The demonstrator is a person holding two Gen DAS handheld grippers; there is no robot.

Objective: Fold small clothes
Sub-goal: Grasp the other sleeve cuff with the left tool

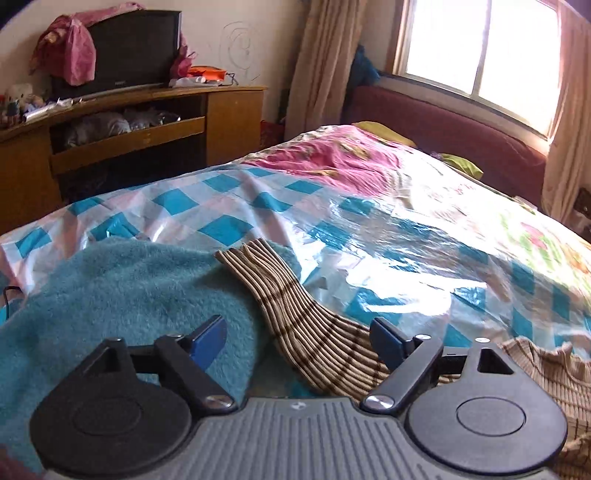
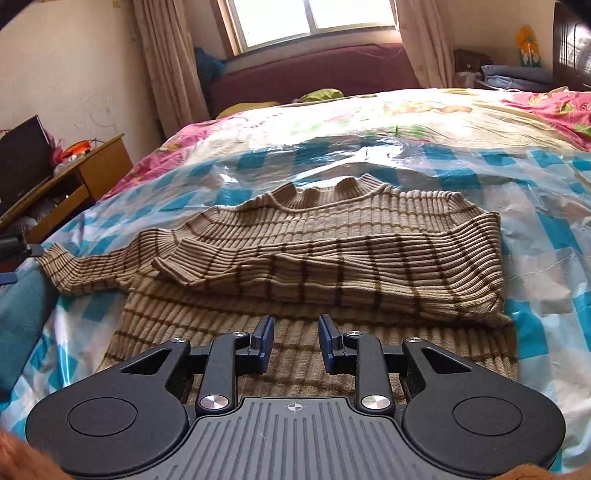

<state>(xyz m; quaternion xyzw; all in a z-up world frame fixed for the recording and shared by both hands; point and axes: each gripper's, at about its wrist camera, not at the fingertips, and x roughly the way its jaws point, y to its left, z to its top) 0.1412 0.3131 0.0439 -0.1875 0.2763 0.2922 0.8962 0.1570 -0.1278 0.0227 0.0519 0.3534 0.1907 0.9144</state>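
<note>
Clearly the striped ribbed sweater (image 2: 306,236) lies flat on the checked plastic sheet (image 2: 546,229) covering the bed, one sleeve already folded across the chest. Its other sleeve (image 1: 295,314) stretches out leftward, directly ahead of the left gripper (image 1: 297,336), wide open and empty. The right gripper (image 2: 296,338), narrower and holding nothing, hovers over the hem. A teal blanket (image 1: 122,295) lies beside; a window (image 2: 310,18) is behind.

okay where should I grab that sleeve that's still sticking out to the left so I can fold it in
Take the outstretched sleeve at its ribbed cuff, which lies flat and free over the teal blanket. Bring the open left gripper in from the cuff's end, along the sleeve, one finger sliding under the edge.
</note>
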